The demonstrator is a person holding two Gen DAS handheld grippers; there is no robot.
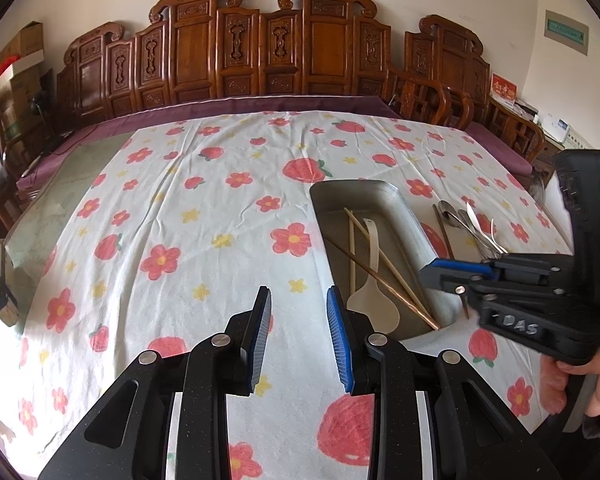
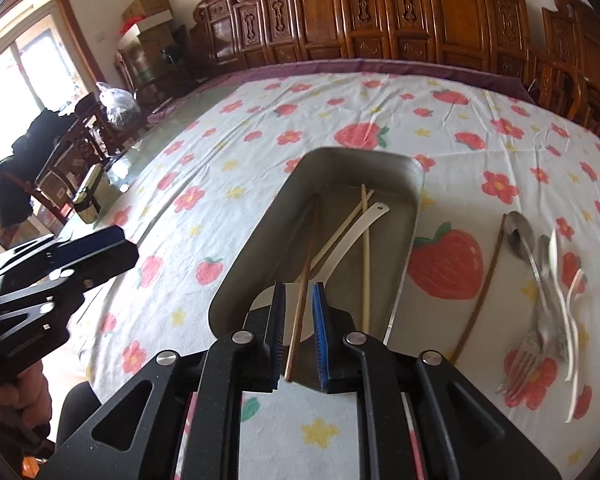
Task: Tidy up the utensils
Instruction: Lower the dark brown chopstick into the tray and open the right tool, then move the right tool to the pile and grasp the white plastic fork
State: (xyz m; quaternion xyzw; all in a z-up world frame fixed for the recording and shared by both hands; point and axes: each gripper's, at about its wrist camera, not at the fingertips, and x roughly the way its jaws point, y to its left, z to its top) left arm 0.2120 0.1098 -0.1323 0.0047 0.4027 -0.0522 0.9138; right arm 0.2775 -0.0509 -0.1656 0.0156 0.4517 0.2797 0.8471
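The right gripper [image 2: 298, 338] sits at the near end of the metal tray [image 2: 260, 240], jaws parted, and a brown chopstick [image 2: 302, 292] runs between them without either pad clearly touching it, so it looks released rather than pinched. Just ahead of the fingers in the tray lie a white rice paddle [image 2: 356, 232] and two pale chopsticks [image 2: 366, 264], crossing each other. Off to the gripper's right, on the flowery tablecloth [image 2: 228, 128], there's another brown chopstick [image 2: 482, 288], then a heap of metal spoons [image 2: 520, 236], a fork [image 2: 526, 364] and white plastic cutlery [image 2: 568, 312]. The left gripper [image 1: 300, 340] hangs over bare cloth left of the tray, jaws spread wide, gripping nothing. Far beyond both stand carved wooden chairs [image 1: 236, 52]
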